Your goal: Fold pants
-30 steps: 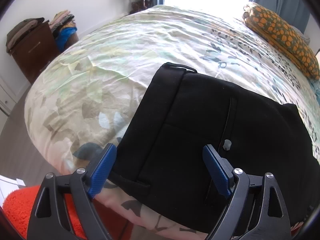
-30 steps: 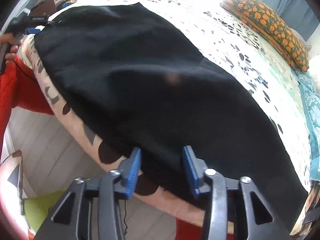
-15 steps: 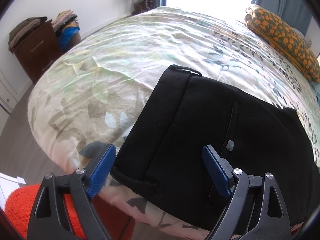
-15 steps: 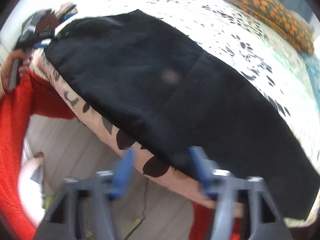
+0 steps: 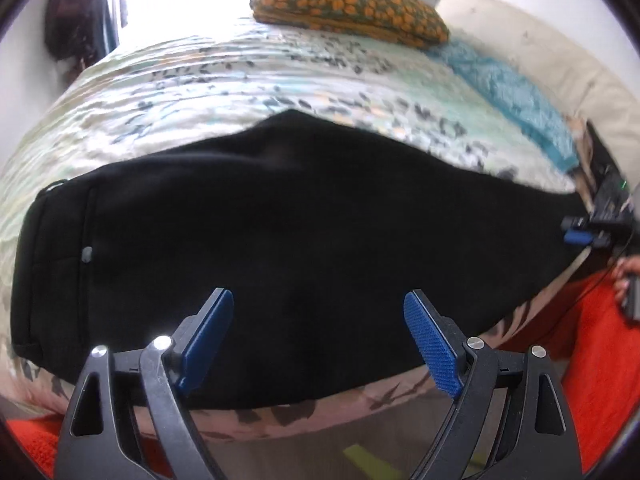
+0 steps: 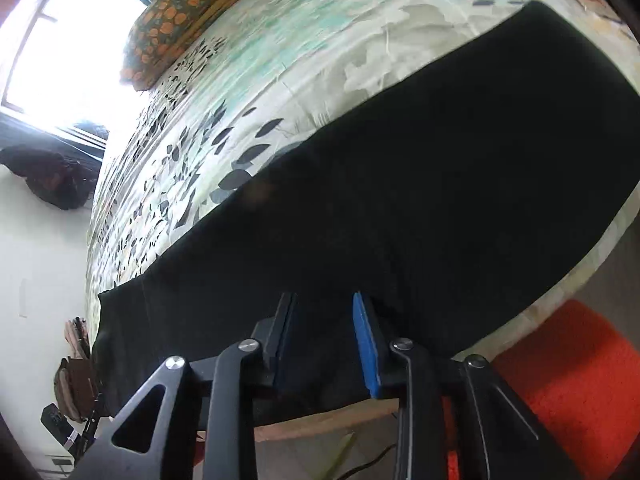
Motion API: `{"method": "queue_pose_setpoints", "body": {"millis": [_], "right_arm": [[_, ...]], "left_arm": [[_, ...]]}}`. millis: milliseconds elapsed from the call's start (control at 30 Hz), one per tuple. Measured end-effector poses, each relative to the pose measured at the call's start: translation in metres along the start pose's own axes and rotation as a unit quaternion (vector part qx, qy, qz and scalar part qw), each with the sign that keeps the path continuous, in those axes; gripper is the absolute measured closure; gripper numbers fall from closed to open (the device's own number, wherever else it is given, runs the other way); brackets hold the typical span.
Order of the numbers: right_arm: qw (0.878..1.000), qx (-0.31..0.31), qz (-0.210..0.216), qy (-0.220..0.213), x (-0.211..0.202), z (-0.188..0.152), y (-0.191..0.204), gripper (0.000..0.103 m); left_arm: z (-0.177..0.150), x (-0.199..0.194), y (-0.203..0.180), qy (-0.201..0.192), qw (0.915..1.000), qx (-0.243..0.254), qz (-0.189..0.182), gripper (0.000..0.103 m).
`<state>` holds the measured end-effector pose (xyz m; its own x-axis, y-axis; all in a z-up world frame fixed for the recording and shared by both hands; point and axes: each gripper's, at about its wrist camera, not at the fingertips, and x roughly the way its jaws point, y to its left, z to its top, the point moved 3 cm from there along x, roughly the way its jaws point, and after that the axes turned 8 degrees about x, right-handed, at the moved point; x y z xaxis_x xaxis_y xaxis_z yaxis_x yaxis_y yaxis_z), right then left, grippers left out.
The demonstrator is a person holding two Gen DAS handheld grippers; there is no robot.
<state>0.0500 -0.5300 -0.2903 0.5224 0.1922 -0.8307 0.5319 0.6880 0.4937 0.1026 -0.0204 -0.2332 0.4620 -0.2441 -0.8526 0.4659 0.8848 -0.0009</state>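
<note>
Two grippers in frame, both pointing down at the near edge of the bed [image 5: 248,76]. Black pants [image 5: 304,216] lie flat along that edge on the leaf-print bedspread [image 6: 280,64], folded lengthwise into a single long strip; waistband end at the left of the left wrist view, with a small grey button visible there, leg end running off to the right.

Left gripper [image 5: 320,336]: fingers wide apart, nothing pinched. Blue pads hang over the mid-section of the pants; can't tell whether the tips touch the cloth.

Right gripper [image 6: 326,340]: fingers partway in and closing. Black fabric sits in the gap at the near edge of the pants, pads not yet pressing on it as far as the view shows. The view is rolled hard, so the bed runs diagonally. In the left wrist view this gripper shows at the far right by the leg end of the pants, with the person's hand [image 5: 626,284] on it.

Orange-patterned pillow [image 5: 348,8] at the far side of the bed, teal blanket [image 5: 516,96] just beside it, both well apart from the pants. Orange rug [image 6: 572,376] on the floor under the bed edge. Motion blur in both views.
</note>
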Motion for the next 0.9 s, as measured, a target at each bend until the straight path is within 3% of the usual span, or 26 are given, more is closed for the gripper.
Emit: {"method": "queue_pose_setpoints", "body": {"millis": [33,67,133,233,300,400,467,533,600,633,667,700,767,800,867,900], "right_arm": [[0.999,-0.036,-0.009,-0.009,-0.004,-0.006,0.012,0.046],[0.997,-0.07,-0.009,-0.007,-0.006,-0.014,0.026,0.041],[0.993,-0.114,0.009,0.011,-0.003,-0.032,0.055,0.041],[0.985,-0.144,0.077,0.055,0.009,-0.057,0.111,0.039],[0.975,-0.154,0.129,0.097,0.026,-0.07,0.162,0.034],[0.955,-0.154,0.204,0.152,0.058,-0.079,0.245,0.033],[0.937,-0.159,0.249,0.189,0.082,-0.087,0.308,0.032],[0.91,-0.16,0.287,0.253,0.115,-0.101,0.366,0.031],[0.897,-0.144,0.29,0.301,0.155,-0.114,0.405,0.031],[0.898,-0.144,0.27,0.316,0.175,-0.121,0.416,0.031],[0.911,-0.161,0.227,0.306,0.194,-0.122,0.423,0.032],[0.925,-0.179,0.193,0.272,0.205,-0.116,0.428,0.032],[0.949,-0.184,0.178,0.183,0.206,-0.085,0.435,0.031],[0.954,-0.174,0.194,0.151,0.195,-0.074,0.436,0.03],[0.948,-0.164,0.241,0.127,0.168,-0.054,0.432,0.021],[0.946,-0.185,0.241,0.117,0.153,-0.052,0.429,0.019]], "left_arm": [[-0.004,0.012,-0.005,0.03,0.999,0.02,0.026,0.014],[-0.009,0.018,-0.009,0.04,0.9978,0.033,0.042,0.014],[-0.004,0.01,-0.01,0.027,0.998,0.034,0.046,0.015],[0.014,-0.014,0.022,-0.024,0.9963,-0.006,0.082,0.012],[0.02,-0.017,0.06,-0.032,0.9913,-0.062,0.112,0.009],[0.006,0.003,0.112,0.014,0.9802,-0.139,0.14,0.01],[-0.009,0.014,0.13,0.046,0.9725,-0.152,0.17,0.008],[-0.009,0.013,0.132,0.041,0.9719,-0.165,0.163,0.007],[-0.009,0.013,0.13,0.043,0.973,-0.153,0.168,0.006],[-0.009,0.013,0.13,0.042,0.9731,-0.152,0.167,0.005],[-0.009,0.013,0.13,0.043,0.9732,-0.155,0.165,0.005],[-0.011,0.012,0.132,0.045,0.9732,-0.157,0.162,0.005],[-0.013,0.011,0.134,0.045,0.9732,-0.161,0.158,0.005],[-0.01,0.015,0.136,0.046,0.9732,-0.161,0.158,0.005],[-0.012,0.014,0.137,0.045,0.9729,-0.163,0.158,0.005],[-0.01,0.013,0.136,0.044,0.9725,-0.166,0.158,0.006]]}}
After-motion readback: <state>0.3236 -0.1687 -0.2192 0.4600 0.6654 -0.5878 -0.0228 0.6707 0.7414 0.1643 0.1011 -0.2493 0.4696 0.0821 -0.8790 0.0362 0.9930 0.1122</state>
